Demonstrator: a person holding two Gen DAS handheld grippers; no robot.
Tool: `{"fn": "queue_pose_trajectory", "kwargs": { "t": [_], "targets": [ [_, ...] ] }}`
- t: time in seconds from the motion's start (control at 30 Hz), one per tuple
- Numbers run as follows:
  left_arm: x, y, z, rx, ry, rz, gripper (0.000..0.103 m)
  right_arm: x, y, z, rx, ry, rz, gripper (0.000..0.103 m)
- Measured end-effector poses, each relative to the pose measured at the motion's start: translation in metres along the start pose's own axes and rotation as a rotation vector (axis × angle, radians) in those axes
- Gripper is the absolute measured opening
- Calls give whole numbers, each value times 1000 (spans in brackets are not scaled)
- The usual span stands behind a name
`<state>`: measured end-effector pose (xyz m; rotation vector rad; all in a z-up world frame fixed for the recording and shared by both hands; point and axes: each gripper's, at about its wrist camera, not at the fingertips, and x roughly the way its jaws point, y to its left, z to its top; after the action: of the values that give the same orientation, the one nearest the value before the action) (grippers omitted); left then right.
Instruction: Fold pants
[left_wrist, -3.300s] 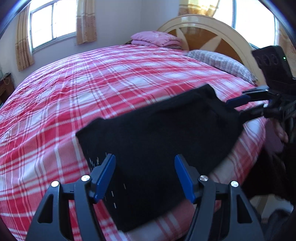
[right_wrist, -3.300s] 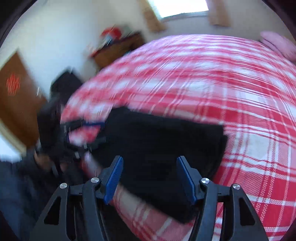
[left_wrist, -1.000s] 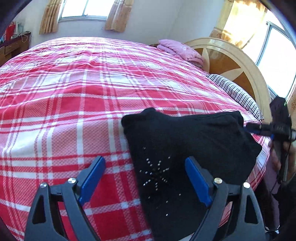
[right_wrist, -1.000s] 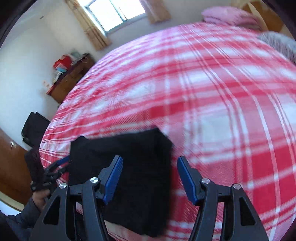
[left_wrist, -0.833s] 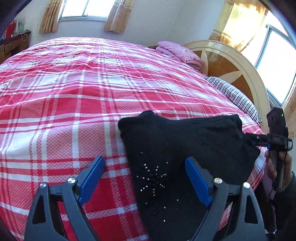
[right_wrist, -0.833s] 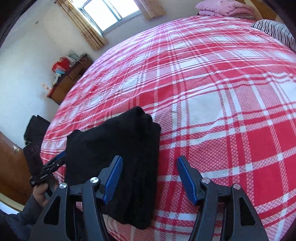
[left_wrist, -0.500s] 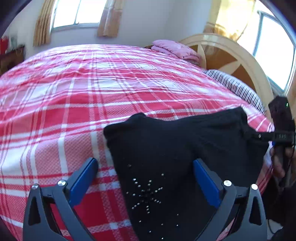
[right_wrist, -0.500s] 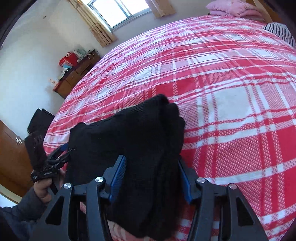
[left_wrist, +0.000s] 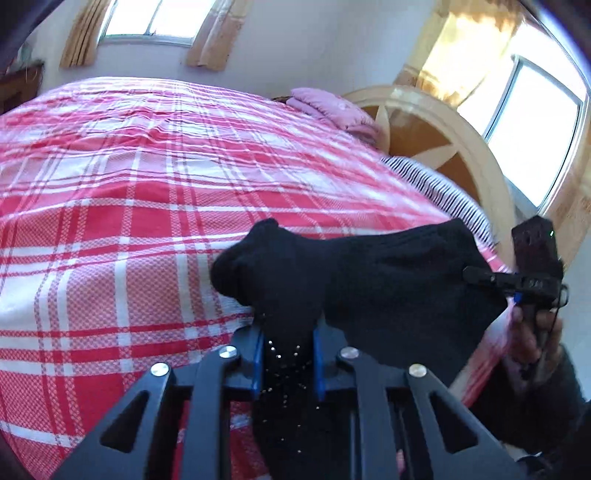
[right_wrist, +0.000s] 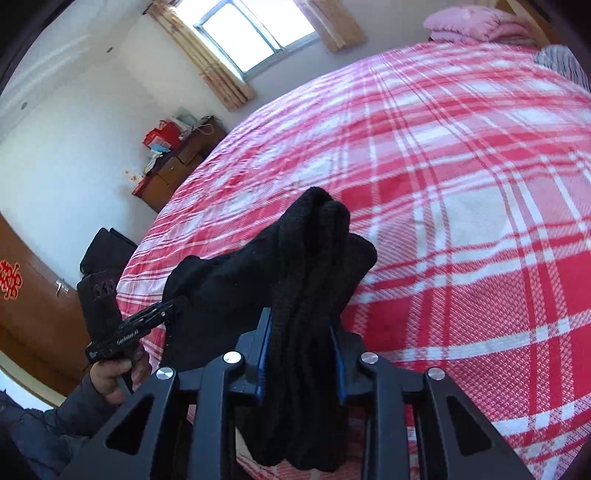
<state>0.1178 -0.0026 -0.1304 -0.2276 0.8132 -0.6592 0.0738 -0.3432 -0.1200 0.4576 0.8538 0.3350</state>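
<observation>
While the plaid bedspread (left_wrist: 129, 229) spreads out unaltered, the black pants (left_wrist: 369, 280), a moment ago lying flat near its edge, now bunch up between both tools. The left gripper (left_wrist: 287, 360) and right gripper (right_wrist: 301, 360), wide apart before, are closing onto opposite ends, fabric pinched between their blue pads. Judging from this, another fold or a lift comes next. Small studs glint by the left pads.

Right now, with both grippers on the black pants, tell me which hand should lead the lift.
Neither, probably: the left gripper and right gripper are each closing on a bunched end of the pants, so lift both together.
</observation>
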Motion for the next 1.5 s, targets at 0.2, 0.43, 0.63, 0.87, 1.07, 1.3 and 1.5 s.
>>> {"fn": "queue_pose_trajectory", "kwargs": {
  "t": [0.2, 0.43, 0.63, 0.87, 1.07, 1.3, 1.5],
  "targets": [
    [-26, 9, 9, -31, -61, -10, 19, 16, 28, 35, -68, 22, 5, 28],
    [-85, 63, 45, -76, -187, 123, 19, 104, 88, 100, -122, 103, 131, 28],
    [-117, 123, 62, -119, -246, 280, 19, 203, 151, 135, -158, 182, 218, 28],
    [-98, 167, 47, -179, -175, 370, 19, 291, 157, 142, -103, 286, 206, 28],
    [-84, 183, 33, -217, -146, 428, 48, 302, 134, 135, -41, 310, 222, 37],
    [-87, 177, 28, -201, -146, 491, 60, 300, 112, 129, 49, 282, 256, 54],
    [-107, 156, 25, -179, -157, 573, 60, 272, 91, 133, 125, 187, 218, 59]
  ]
}}
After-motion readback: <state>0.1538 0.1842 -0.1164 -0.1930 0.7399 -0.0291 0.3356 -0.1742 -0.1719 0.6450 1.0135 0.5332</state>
